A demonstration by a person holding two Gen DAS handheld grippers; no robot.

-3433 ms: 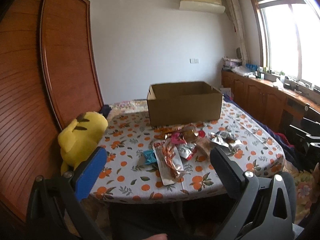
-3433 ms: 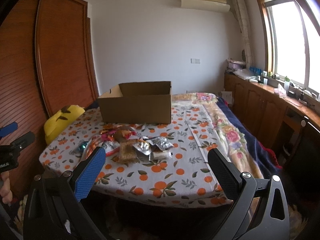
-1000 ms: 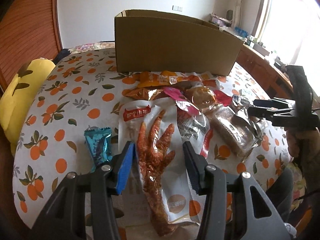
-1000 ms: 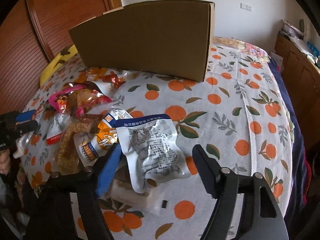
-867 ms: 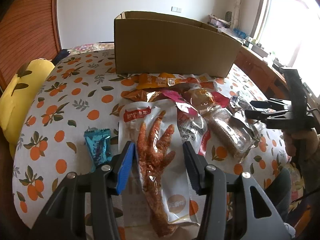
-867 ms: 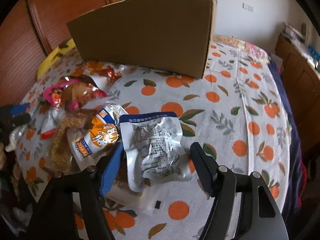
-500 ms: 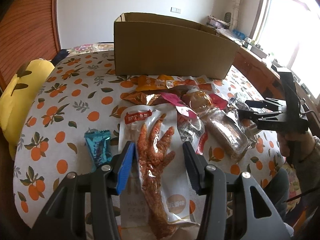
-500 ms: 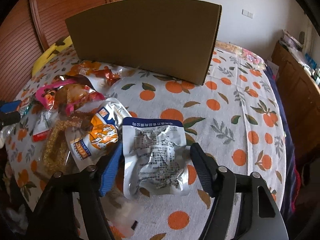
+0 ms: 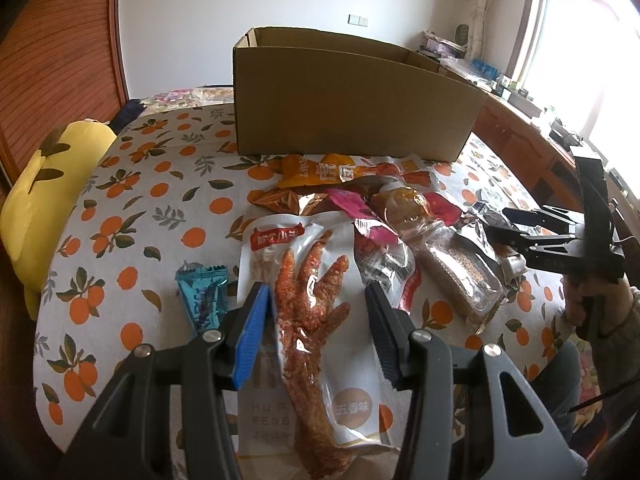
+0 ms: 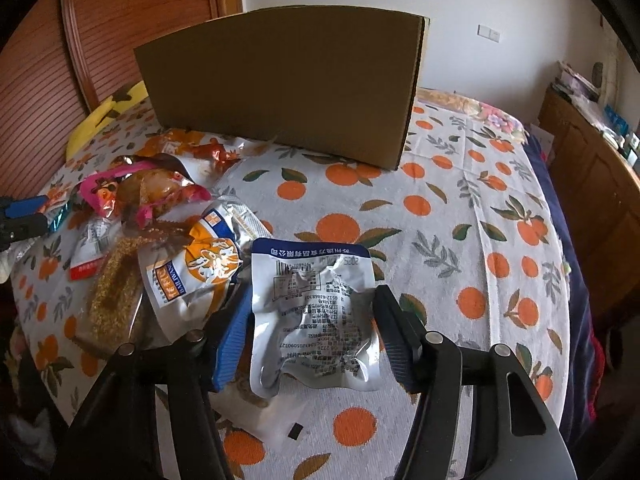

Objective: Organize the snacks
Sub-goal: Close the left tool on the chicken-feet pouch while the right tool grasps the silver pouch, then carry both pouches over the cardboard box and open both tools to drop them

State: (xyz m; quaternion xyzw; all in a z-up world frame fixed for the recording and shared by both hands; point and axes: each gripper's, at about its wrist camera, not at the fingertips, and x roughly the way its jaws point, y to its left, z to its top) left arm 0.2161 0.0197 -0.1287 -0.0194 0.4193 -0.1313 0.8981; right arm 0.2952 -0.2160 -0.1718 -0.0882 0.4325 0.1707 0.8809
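Both grippers: I've brought them from well back of the table down close over the snack pile.
Right gripper [image 10: 312, 320]: jaws narrowed since a second ago, now straddling the silver pouch [image 10: 316, 312].
Silver pouch: now lying squarer between my fingers.

The left tool [image 9: 318, 332] is showing black angular arms with silver screws, one finger padded in blue and the other in ribbed black. The right tool [image 10: 310, 338] is looking the same. A hand [image 9: 592, 300] is wearing a grey-green sleeve [image 9: 618, 344].
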